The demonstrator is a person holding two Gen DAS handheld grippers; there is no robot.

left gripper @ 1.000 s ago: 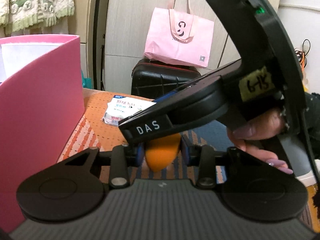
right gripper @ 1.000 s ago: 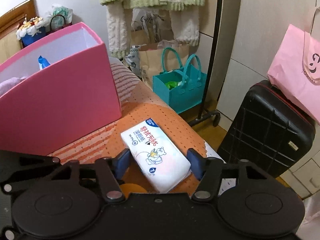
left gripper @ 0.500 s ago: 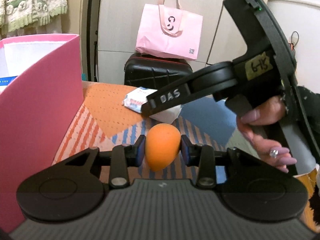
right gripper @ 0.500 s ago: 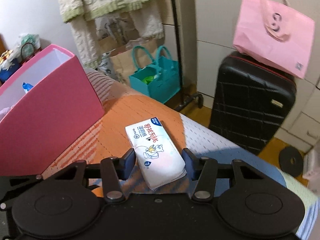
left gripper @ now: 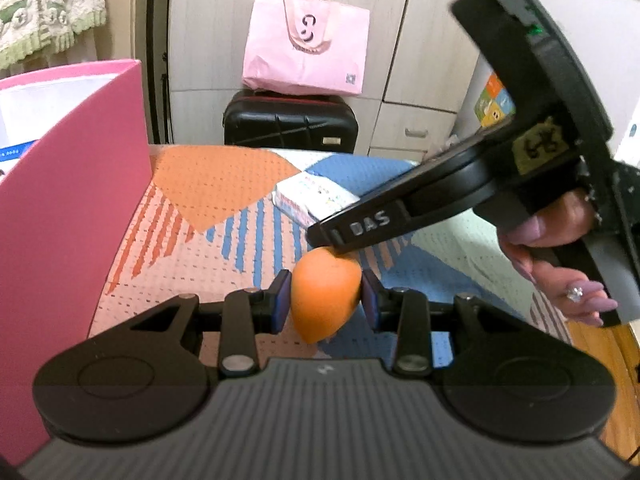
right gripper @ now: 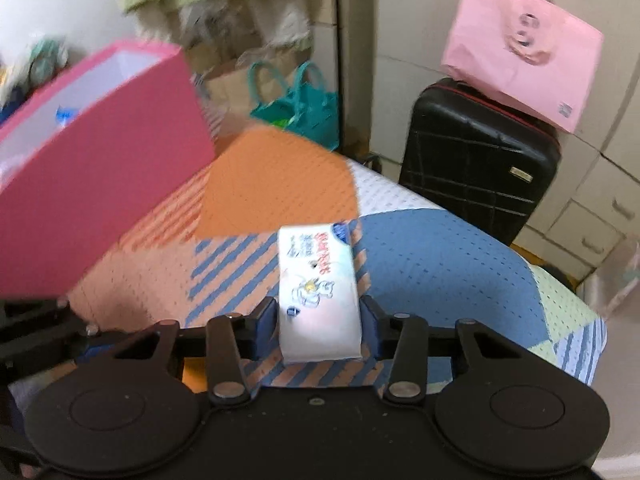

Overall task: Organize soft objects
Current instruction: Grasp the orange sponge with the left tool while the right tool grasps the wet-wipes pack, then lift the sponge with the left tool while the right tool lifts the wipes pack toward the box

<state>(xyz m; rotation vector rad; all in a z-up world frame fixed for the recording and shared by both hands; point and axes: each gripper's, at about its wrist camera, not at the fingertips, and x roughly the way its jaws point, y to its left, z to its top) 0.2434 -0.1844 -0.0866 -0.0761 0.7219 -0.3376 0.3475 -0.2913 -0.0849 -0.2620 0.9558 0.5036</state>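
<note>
An orange egg-shaped sponge (left gripper: 324, 300) is pinched between the blue pads of my left gripper (left gripper: 325, 302), a little above the patterned bedspread (left gripper: 224, 184). My right gripper (right gripper: 320, 320) is closing its jaws, and its pads press both sides of a white pack of tissues (right gripper: 316, 280) over the blue-striped part of the cover. In the left wrist view the same pack (left gripper: 312, 200) shows behind the right gripper's finger. A tall pink box (left gripper: 72, 184) stands at the left, also seen in the right wrist view (right gripper: 100, 168).
A person's hand (left gripper: 560, 240) grips the right tool. Past the bed's far edge stand a black suitcase (right gripper: 480, 160) with a pink tote bag (right gripper: 520, 52) on it and a teal bag (right gripper: 296, 108) on the floor. Knitwear hangs behind the box.
The right jaws narrowed onto the tissue pack, which travelled with them from the orange patch to the blue stripes. The left gripper shifted sideways, still holding the orange sponge.
</note>
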